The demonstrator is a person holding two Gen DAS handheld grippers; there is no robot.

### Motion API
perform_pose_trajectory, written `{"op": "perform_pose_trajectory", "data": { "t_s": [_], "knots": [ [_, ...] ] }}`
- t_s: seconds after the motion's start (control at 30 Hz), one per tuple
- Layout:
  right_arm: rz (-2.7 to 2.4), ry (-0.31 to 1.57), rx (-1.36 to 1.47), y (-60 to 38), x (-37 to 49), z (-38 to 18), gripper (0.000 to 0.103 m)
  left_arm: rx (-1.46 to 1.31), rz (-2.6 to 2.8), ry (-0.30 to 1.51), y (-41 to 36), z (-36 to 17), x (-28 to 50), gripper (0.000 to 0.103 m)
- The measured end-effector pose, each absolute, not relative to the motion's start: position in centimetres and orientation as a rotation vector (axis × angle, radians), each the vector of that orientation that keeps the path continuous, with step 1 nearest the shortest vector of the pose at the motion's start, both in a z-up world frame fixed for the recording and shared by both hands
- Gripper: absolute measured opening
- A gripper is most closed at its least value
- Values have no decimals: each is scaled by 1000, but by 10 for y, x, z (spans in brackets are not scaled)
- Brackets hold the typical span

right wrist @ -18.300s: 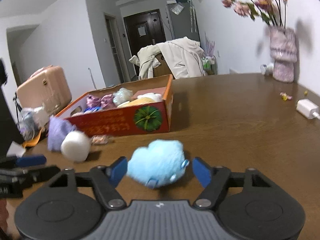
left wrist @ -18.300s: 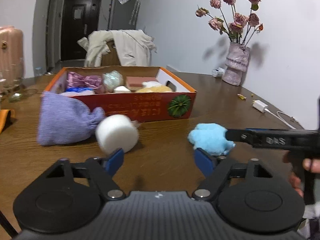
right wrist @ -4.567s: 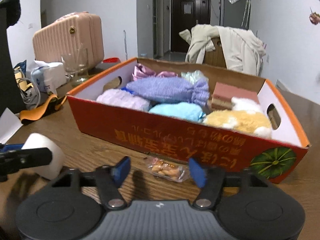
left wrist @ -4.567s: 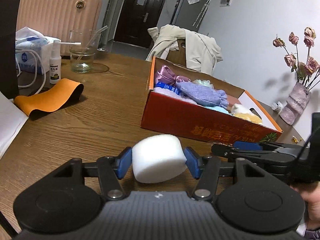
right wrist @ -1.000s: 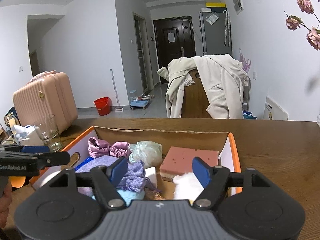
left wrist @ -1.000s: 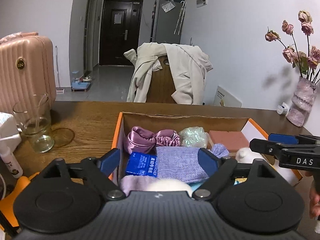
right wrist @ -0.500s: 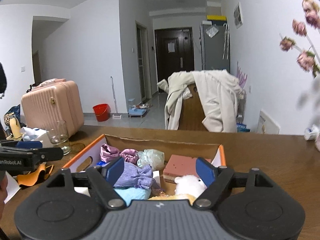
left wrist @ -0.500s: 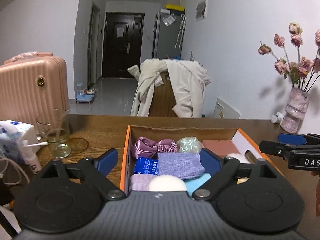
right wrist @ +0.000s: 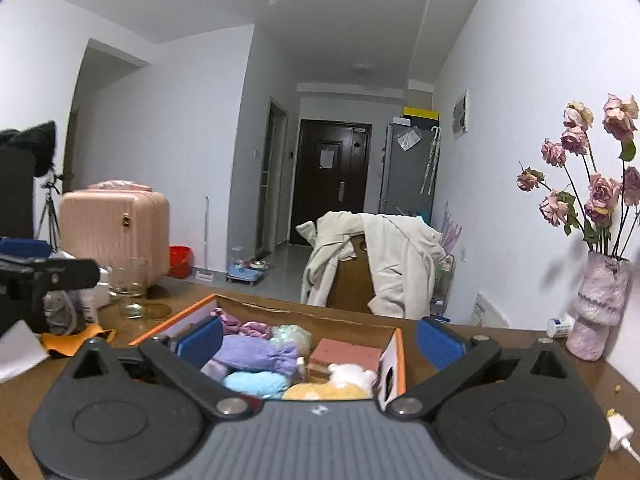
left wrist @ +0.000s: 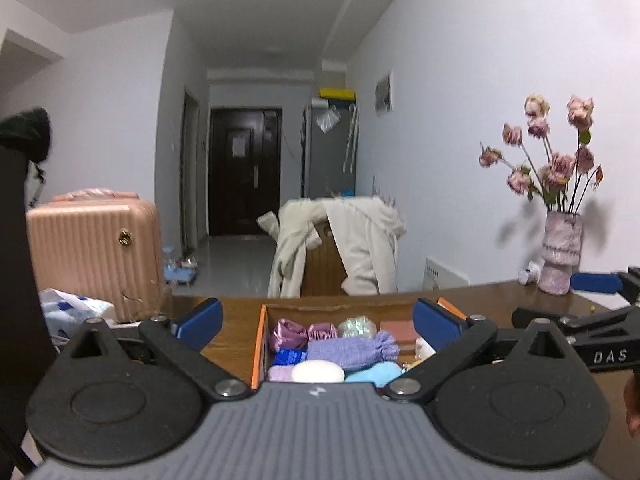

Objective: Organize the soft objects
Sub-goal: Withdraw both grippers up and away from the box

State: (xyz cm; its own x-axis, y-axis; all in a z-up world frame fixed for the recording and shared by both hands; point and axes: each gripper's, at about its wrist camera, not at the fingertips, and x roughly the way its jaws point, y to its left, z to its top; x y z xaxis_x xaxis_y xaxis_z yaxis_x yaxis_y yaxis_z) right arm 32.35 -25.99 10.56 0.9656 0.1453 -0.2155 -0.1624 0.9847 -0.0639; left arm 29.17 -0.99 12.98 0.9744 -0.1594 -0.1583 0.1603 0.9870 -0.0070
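Observation:
An orange cardboard box (left wrist: 259,342) (right wrist: 397,354) stands on the brown table, full of soft things. In the left wrist view it holds a white foam roll (left wrist: 318,371), a purple knit pouch (left wrist: 352,350), a light blue plush (left wrist: 374,372), pink satin scrunchies (left wrist: 298,330) and a pink sponge (left wrist: 398,330). The right wrist view also shows a yellow plush (right wrist: 328,391) and a white plush (right wrist: 352,372). My left gripper (left wrist: 318,322) is open and empty, raised above the box. My right gripper (right wrist: 318,338) is open and empty, also raised above it.
A vase of dried roses (right wrist: 598,308) stands at the table's right back. A glass (right wrist: 132,292), an orange strap (right wrist: 76,338) and a tissue pack (left wrist: 76,310) lie to the left. A pink suitcase (left wrist: 94,258) and a chair draped with a coat (right wrist: 376,260) stand behind.
Both grippers have lifted and drawn back from the box, so it sits lower and smaller in both views. Both stay open and empty.

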Motion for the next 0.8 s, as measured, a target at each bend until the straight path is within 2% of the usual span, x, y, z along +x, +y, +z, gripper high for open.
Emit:
{"op": "perform_pose_trajectory", "data": {
  "t_s": [0.43,0.8],
  "knots": [
    [165,142,-71,-254,236,116,103,-24,-144,120,-2,136,215,103],
    [165,150,-42,-243,165,91,103,-33,-140,114,8,113,140,103]
  ]
}}
